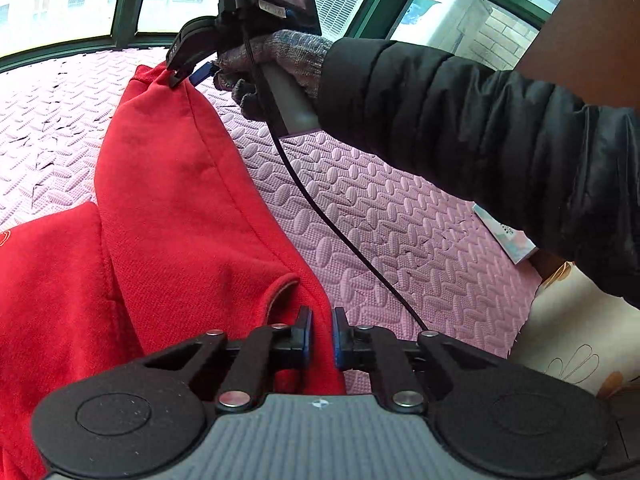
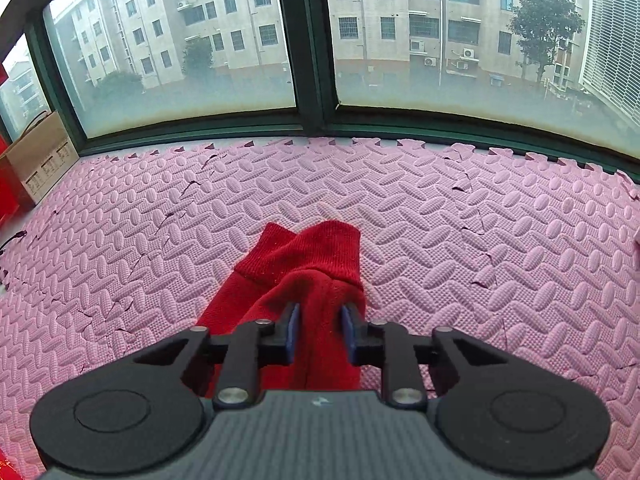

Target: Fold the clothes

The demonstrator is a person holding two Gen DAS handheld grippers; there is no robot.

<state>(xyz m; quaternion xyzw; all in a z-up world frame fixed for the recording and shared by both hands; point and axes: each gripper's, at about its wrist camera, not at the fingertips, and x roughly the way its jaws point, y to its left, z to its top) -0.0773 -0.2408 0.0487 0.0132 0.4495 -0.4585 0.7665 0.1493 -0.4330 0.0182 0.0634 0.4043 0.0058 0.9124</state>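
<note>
A red sweatshirt [image 1: 168, 216] lies on the pink foam mat [image 1: 400, 216], with one sleeve lifted and stretched away from me. At the bottom of the left wrist view my left gripper [image 1: 322, 334] is shut on the sweatshirt's near edge, red cloth between its fingers. My right gripper [image 1: 180, 76] pinches the far end of the sleeve; a gloved hand [image 1: 276, 60] in a black padded sleeve holds it. In the right wrist view the right gripper [image 2: 320, 328] is shut on the red sleeve, and the ribbed cuff [image 2: 316, 248] hangs past the fingertips above the mat [image 2: 480, 240].
A green-framed window [image 2: 312, 80] runs along the mat's far edge. A cardboard box [image 2: 40, 156] stands at the far left. A small printed box [image 1: 506, 236] and a cream flowered cloth [image 1: 572, 344] lie at the right. A black cable [image 1: 340, 232] hangs from the right gripper.
</note>
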